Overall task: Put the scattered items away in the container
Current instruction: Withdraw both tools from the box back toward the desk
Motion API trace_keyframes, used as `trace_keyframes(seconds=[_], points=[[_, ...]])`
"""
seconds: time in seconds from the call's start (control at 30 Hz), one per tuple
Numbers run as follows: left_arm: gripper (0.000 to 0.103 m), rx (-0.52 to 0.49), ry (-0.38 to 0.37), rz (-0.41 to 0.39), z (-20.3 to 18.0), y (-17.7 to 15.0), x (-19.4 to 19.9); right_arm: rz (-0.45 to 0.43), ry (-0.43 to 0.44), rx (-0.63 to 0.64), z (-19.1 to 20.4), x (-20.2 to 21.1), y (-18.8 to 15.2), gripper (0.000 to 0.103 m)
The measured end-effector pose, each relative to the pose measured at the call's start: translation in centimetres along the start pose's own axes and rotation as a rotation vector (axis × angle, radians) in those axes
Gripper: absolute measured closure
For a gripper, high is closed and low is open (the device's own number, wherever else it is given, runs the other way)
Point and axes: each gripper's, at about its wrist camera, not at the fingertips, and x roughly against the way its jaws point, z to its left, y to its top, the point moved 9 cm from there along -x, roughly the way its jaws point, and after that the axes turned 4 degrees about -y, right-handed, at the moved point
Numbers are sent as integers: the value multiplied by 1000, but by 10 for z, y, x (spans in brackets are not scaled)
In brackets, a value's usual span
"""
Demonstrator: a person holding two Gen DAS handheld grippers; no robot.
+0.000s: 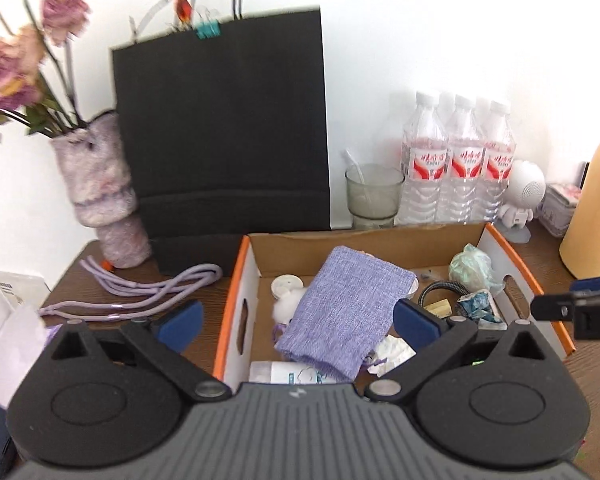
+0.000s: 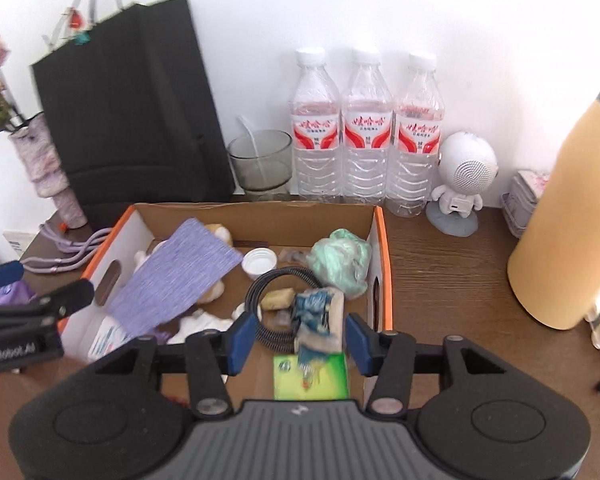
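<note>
- Cardboard box (image 2: 260, 216) w/ orange rim sits on the wood counter (image 2: 452, 264), just ahead of & below both grippers.
- Left gripper (image 1: 296, 314): jaws spread wide, nothing between the pads; purple cloth pouch (image 1: 340, 312) lies in the box right below it.
- Right gripper (image 2: 298, 340): jaws partly apart, pads not pressing anything; blue-white crumpled wrapper (image 2: 316, 316) sits betw. them, in the box.
- Mint-green wad (image 2: 340, 264) ahead of right gripper, by the box's right wall.
- Purple cord (image 1: 140, 288) on counter, ahead-left of left gripper, outside the box.

I see a coarse-woven lilac cloth pouch (image 1: 342, 312) in a matt cardboard box (image 1: 380, 240) on a wood-grain worktop (image 2: 452, 264).
</note>
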Motion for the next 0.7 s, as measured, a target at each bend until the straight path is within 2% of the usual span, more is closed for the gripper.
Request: trace_keyframes(seconds=[0.03, 0.1, 0.17, 0.27, 0.47, 0.63, 0.7], points=[[0, 1, 1, -47, -1, -3, 14, -45, 4, 18, 4, 14, -6, 51], [0, 4, -5, -150, -3, -11, 42, -167, 8, 53, 13, 42, -19, 42], [0, 8, -21, -240, -5, -21, 69, -292, 5, 78, 19, 67, -33, 38], [0, 32, -51, -279, -9, -37, 95, -406, 6, 95, 28, 94, -57, 35], [0, 65, -50, -278, -6, -82, 146, -390, 22, 30, 38, 119, -108, 34], [0, 83, -84, -237, -15, -157, 194, -387, 18, 31, 42, 149, -183, 28], [0, 71, -65, -204, -18, -193, 205, -365, 23, 27, 40, 159, -215, 26]])
